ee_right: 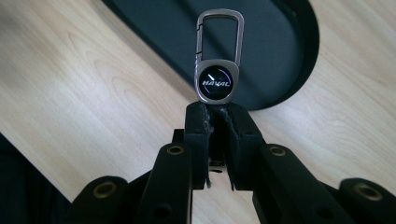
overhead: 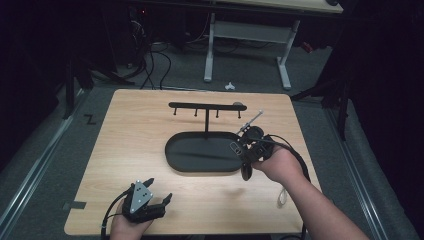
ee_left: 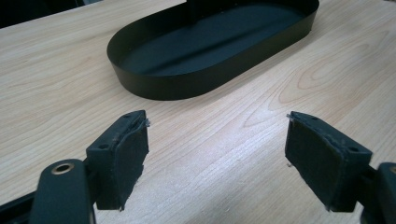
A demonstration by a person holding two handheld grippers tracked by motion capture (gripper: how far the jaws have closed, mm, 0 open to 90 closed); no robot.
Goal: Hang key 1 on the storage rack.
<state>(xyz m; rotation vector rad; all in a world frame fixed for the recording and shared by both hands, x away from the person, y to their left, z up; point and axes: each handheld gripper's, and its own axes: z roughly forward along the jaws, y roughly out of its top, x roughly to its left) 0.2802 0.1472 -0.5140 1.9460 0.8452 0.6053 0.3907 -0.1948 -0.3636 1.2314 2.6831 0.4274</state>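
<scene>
Keychain (ee_right: 218,70) work is at the carrying stage: the metal fob with its carabiner clip is pinched in the right gripper and looks bound for one of the pegs on the hanger stand.

Starting at the left, the left gripper (overhead: 159,191) rests near the front left corner of the tabletop (overhead: 130,130), jaws spread wide with nothing between them; in the left gripper view its pads (ee_left: 128,156) stand well apart over bare wood, facing the black oval tray (ee_left: 210,70).

At the middle of the tabletop sits that tray, which forms the base of the stand. A thin post rises from its far side to a crossbar (overhead: 205,106) with small pegs hanging beneath.

Further right, the right gripper (overhead: 246,131) hovers over the tray's right end, jaws clamped together on the lower end of the keychain, whose clip points up toward the right end of the crossbar. In the right gripper view the clip's loop stands free above the pads.

Next, I judge, the loop must be lifted and threaded over a peg, which calls for a fine line-up, since the pegs are small and the loop narrow. Letting go should wait until the clip hangs securely.
</scene>
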